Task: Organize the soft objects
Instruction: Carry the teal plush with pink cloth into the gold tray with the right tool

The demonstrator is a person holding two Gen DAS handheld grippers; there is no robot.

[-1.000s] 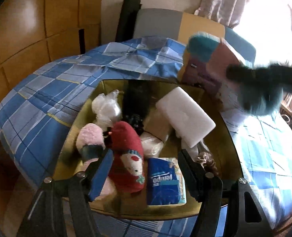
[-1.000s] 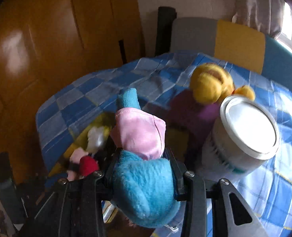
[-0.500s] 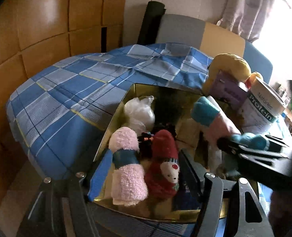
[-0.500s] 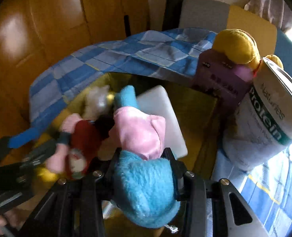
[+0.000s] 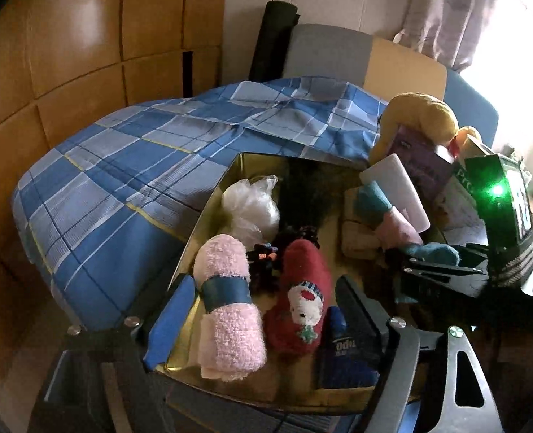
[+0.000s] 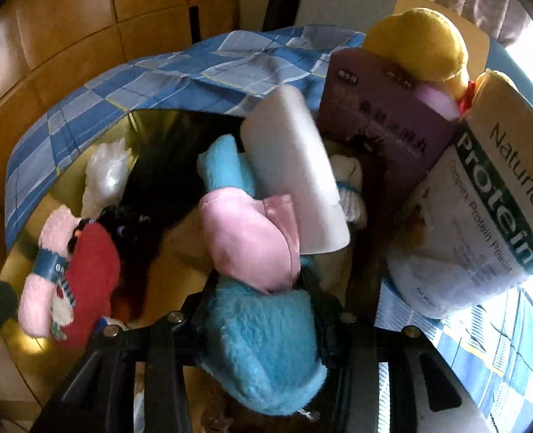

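Observation:
A gold tray (image 5: 208,213) (image 6: 17,263) on the blue checked cloth holds soft things: a pink rolled towel (image 5: 226,303), a red sock with a snowman (image 5: 302,299), a white plastic bag (image 5: 252,205), a white foam block (image 5: 396,187) and a blue tissue pack (image 5: 342,353). My right gripper (image 6: 262,299) is shut on a blue and pink plush toy (image 6: 252,252), low inside the tray, with the toy's front against the foam block (image 6: 291,169). The toy also shows in the left wrist view (image 5: 385,213). My left gripper (image 5: 262,321) is open and empty over the tray's near edge.
A protein powder tub (image 6: 483,216), a purple box (image 6: 381,115) and a yellow plush (image 6: 418,43) stand at the tray's right. Blue checked cloth (image 5: 122,166) covers the surface. A wooden panelled wall is at the left, a chair back behind.
My right gripper has carried the blue and pink plush down from above into the tray, up against the foam block. My left gripper has shifted left along the tray's near edge.

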